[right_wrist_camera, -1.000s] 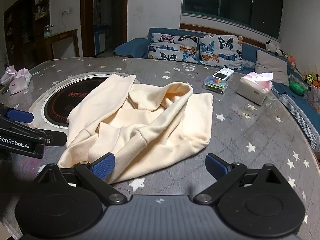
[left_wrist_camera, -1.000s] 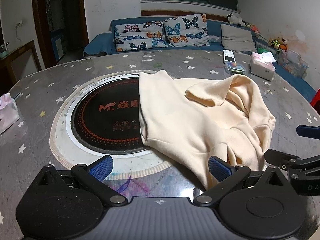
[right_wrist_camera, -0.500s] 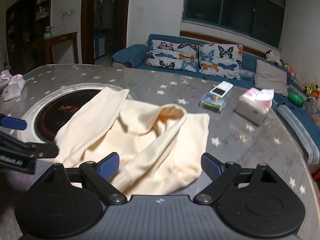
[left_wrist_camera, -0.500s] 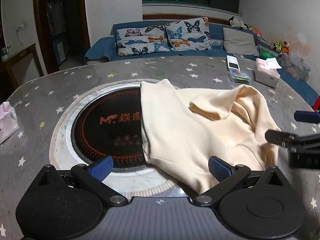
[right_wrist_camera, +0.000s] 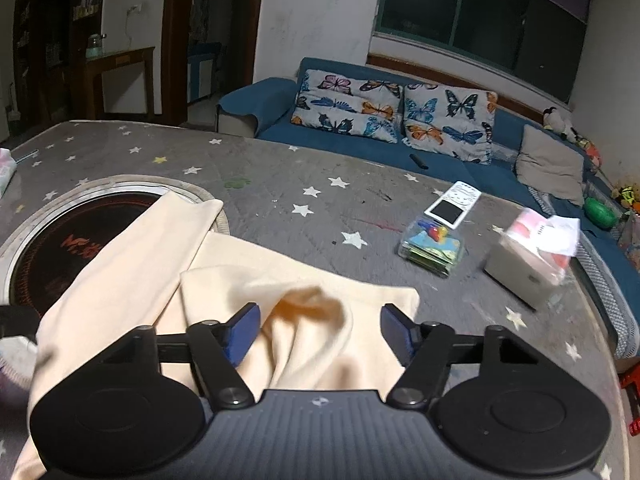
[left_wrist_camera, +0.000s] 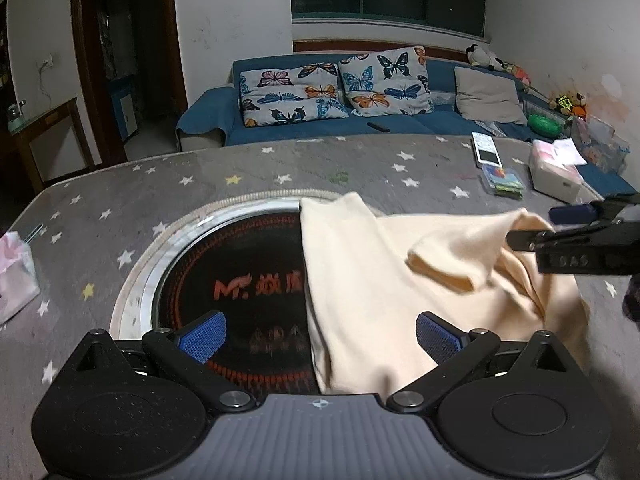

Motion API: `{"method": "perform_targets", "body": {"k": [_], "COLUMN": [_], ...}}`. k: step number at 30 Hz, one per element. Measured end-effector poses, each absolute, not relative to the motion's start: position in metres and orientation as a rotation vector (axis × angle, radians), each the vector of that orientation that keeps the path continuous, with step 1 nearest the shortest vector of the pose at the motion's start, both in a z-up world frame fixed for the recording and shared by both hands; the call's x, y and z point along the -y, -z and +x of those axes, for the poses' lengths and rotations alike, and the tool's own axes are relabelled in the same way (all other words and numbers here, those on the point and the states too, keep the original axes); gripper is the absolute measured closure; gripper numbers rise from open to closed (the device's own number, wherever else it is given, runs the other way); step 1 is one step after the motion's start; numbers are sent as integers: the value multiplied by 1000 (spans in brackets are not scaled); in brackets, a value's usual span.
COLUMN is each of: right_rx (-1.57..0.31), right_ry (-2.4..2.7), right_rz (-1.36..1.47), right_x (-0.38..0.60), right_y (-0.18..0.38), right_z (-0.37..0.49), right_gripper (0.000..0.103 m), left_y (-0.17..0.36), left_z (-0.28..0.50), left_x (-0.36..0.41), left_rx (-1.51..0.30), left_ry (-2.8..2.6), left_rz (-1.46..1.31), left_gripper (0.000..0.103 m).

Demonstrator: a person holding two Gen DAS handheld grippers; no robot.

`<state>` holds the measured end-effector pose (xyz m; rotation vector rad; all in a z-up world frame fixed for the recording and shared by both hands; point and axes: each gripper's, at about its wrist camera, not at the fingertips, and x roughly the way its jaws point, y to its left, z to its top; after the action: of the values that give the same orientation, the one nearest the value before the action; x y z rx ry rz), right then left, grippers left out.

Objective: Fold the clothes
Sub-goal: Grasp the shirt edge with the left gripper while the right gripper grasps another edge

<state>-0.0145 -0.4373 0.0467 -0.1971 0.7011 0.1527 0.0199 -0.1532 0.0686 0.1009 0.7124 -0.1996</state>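
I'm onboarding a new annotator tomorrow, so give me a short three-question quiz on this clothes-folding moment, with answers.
1. True or false: the cream fleece garment covers part of the round black induction hob set into the table.
2. What do the blue-padded left tongs hold? A) a sleeve B) nothing C) the white remote
3. Fill in: the colourful items in the clear plastic box sit beside the white ______ with a dark screen.

Key
1. True.
2. B; they stand open over the garment's near edge.
3. Remote. The right tongs are also open, with a raised fold between their pads.
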Motion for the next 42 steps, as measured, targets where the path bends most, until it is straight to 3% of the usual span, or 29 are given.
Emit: {"method": "perform_targets", "body": {"k": [7, 14, 29, 37, 40, 42], "right_rx": [-744, -713, -661, -714, -730, -728], "right_ry": [-200, -222, -366, -430, -442, -436], "right_rz": [-228, -278, -335, -337, -328, -314], "right_x": [431, 429, 404, 392, 392, 396], "right_y": [-30, -31, -40, -21, -15, -15], "right_z": [14, 13, -1, 1, 3, 3], "right_gripper": [47, 49, 46, 48, 59, 72], "left_y": [-69, -57, -25, -17, -17, -18], "left_z": [75, 127, 199, 200, 199, 199], "left_x": [162, 179, 224, 223, 223, 223], "left_rx": [-712, -752, -826, -808, -798, -786], "left_ry": [184, 197, 219, 257, 268, 267], "left_rz": [108, 109, 119, 103, 106, 108], "left_gripper": [5, 21, 21, 29, 33, 42]}}
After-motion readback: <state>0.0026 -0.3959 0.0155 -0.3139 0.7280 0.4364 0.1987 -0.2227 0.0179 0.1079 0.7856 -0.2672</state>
